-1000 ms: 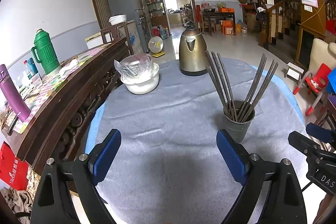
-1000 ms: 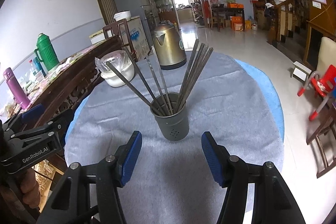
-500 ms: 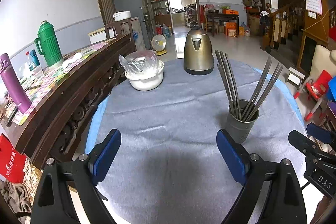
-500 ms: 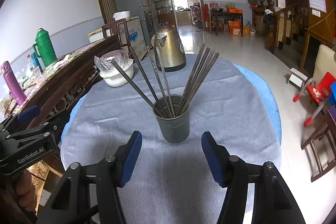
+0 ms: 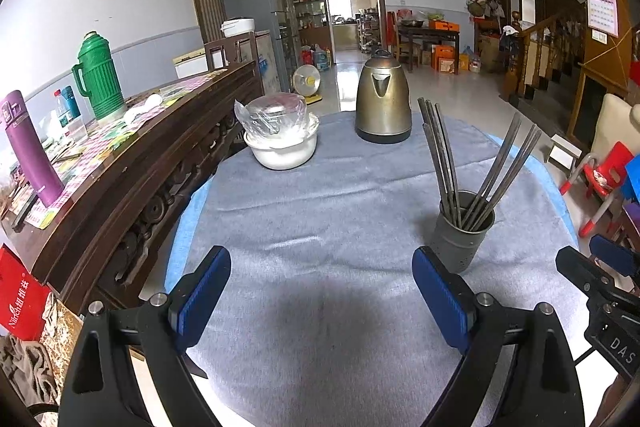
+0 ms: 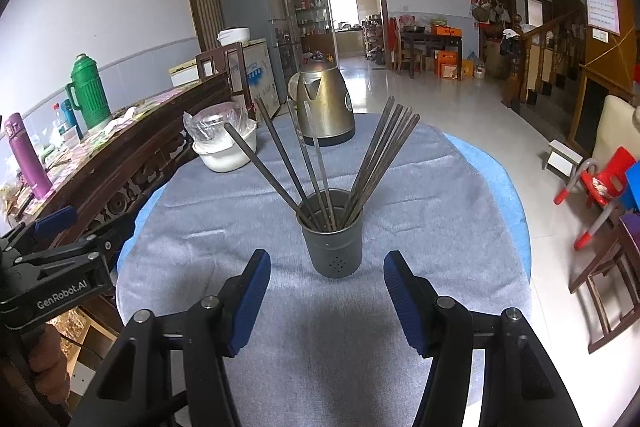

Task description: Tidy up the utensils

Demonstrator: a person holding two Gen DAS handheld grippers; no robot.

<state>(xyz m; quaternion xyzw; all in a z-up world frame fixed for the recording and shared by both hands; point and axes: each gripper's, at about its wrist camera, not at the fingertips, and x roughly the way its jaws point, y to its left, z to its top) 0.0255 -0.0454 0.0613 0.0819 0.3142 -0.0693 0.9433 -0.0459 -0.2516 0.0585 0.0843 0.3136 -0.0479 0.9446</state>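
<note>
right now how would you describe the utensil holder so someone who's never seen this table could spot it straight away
Start at the round table under the grey cloth. Behind stand a brass-coloured kettle and a white bowl covered in plastic; nearer the right gripper is the utensil holder. It is the only dark grey cylindrical cup, with small holes low on its side and chopsticks fanning out.

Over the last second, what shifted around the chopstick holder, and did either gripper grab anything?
Both grippers backed off slightly: the holder and kettle sit a bit farther away in each view. Nothing was grabbed or released. The left gripper and right gripper stay open and empty, and the chopsticks remain fanned in the holder on the gray cloth.
</note>
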